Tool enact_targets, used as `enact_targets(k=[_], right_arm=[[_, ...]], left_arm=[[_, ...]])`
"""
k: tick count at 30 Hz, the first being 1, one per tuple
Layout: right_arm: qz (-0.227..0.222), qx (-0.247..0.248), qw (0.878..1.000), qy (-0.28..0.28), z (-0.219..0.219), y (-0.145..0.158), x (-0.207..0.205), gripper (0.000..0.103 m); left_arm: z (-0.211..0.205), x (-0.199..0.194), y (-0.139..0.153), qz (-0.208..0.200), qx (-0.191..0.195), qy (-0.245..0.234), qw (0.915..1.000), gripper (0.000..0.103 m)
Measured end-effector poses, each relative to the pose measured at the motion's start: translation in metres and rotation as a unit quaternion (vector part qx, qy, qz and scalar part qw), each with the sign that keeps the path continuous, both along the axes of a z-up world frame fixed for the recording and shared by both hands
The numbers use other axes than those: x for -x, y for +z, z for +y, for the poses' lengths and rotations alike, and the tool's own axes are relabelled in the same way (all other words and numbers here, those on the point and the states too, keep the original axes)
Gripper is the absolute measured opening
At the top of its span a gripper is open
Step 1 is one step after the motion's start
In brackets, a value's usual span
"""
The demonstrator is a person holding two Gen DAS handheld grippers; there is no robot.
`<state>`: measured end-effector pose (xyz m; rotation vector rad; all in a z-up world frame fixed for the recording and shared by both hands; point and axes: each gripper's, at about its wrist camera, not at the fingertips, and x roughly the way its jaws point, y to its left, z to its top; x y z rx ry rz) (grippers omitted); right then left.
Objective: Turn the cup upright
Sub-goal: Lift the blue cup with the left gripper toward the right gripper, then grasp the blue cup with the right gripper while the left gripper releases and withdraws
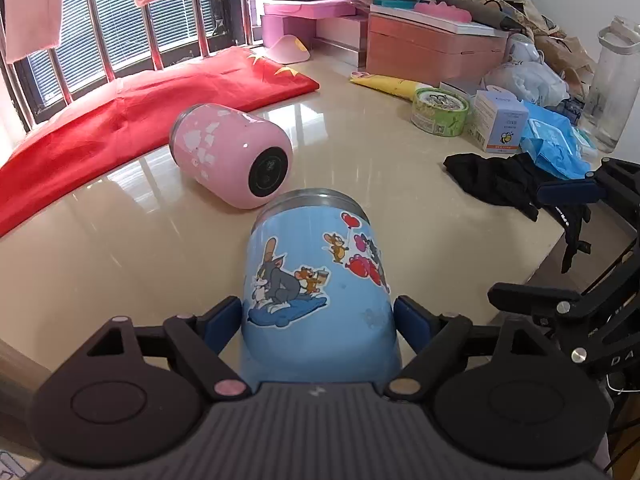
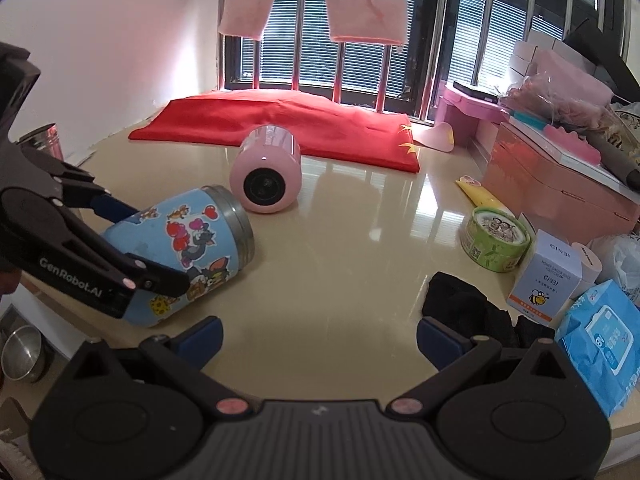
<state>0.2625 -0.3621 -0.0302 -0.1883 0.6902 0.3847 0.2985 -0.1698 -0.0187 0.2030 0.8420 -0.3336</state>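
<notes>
A blue cartoon-sticker cup (image 1: 320, 280) lies on its side on the beige table (image 1: 120, 248), metal rim pointing away. My left gripper (image 1: 319, 322) is shut on its body near the base. In the right wrist view the same cup (image 2: 180, 256) is tilted, rim to the right, held by the left gripper (image 2: 138, 246). A pink cup (image 1: 230, 154) lies on its side behind it, black base toward the camera; it also shows in the right wrist view (image 2: 266, 174). My right gripper (image 2: 319, 338) is open and empty above the table's front.
A red cloth (image 2: 280, 128) lies by the barred window. A green tin (image 2: 496, 238), a white box (image 2: 546, 276), a black cloth (image 2: 464, 304), a blue wipes pack (image 2: 604, 340) and pink boxes (image 2: 560, 184) crowd the right side. A metal bowl (image 2: 22, 354) sits below left.
</notes>
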Motion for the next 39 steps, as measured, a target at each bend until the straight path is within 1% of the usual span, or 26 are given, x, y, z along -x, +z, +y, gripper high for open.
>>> enact_targets(k=[1, 2, 3, 6, 8, 10, 16, 19, 21, 25, 29, 32, 35, 38, 39], right_arm=[[0.0, 0.001, 1.0, -0.001, 0.0, 0.001, 0.0, 0.103], [0.0, 0.001, 1.0, -0.001, 0.001, 0.002, 0.001, 0.103], [-0.001, 0.0, 1.0, -0.002, 0.002, 0.003, 0.003, 0.103], [-0.001, -0.001, 1.0, -0.004, 0.005, 0.01, 0.007, 0.103], [-0.002, 0.0, 1.0, -0.007, 0.01, 0.015, 0.01, 0.103], [0.0, -0.004, 1.0, -0.012, 0.019, 0.023, 0.013, 0.103], [0.009, -0.012, 0.999, -0.03, 0.057, 0.048, 0.016, 0.103], [0.03, -0.031, 0.998, -0.046, 0.076, 0.057, 0.01, 0.103], [0.058, -0.049, 0.995, -0.065, 0.087, 0.059, 0.001, 0.103], [0.114, -0.069, 0.986, -0.105, 0.106, 0.057, -0.025, 0.103], [0.157, -0.071, 0.976, -0.134, 0.127, 0.048, -0.051, 0.103], [0.194, -0.081, 0.963, -0.17, 0.134, 0.037, -0.072, 0.103], [0.216, -0.091, 0.951, -0.203, 0.135, 0.025, -0.088, 0.103], [0.251, -0.108, 0.936, -0.224, 0.136, 0.007, -0.104, 0.103], [0.265, -0.112, 0.931, -0.226, 0.136, 0.0, -0.11, 0.098]], left_arm=[[0.002, 0.003, 0.004, -0.008, 0.0, -0.001, 1.0, 0.093], [0.005, 0.009, 0.011, -0.02, 0.004, -0.005, 0.9998, 0.101], [0.009, 0.013, 0.018, -0.034, 0.009, -0.007, 0.9994, 0.103], [0.028, 0.033, 0.041, -0.077, 0.025, 0.005, 0.9967, 0.103], [0.043, 0.047, 0.052, -0.099, 0.027, 0.019, 0.9946, 0.103], [0.056, 0.06, 0.057, -0.111, 0.029, 0.021, 0.9932, 0.103], [0.096, 0.096, 0.062, -0.104, 0.037, 0.005, 0.9938, 0.103], [0.118, 0.108, 0.057, -0.096, 0.05, 0.011, 0.9941, 0.103], [0.13, 0.111, 0.05, -0.09, 0.055, 0.024, 0.9941, 0.103], [0.147, 0.114, 0.035, -0.073, 0.059, 0.044, 0.9946, 0.103], [0.159, 0.111, 0.022, -0.053, 0.054, 0.056, 0.9955, 0.103], [0.163, 0.109, 0.014, -0.045, 0.051, 0.059, 0.9959, 0.103], [0.165, 0.105, 0.009, -0.04, 0.054, 0.063, 0.9958, 0.103], [0.167, 0.103, 0.007, -0.036, 0.057, 0.071, 0.9952, 0.103], [0.167, 0.102, 0.006, -0.035, 0.056, 0.074, 0.995, 0.103]])
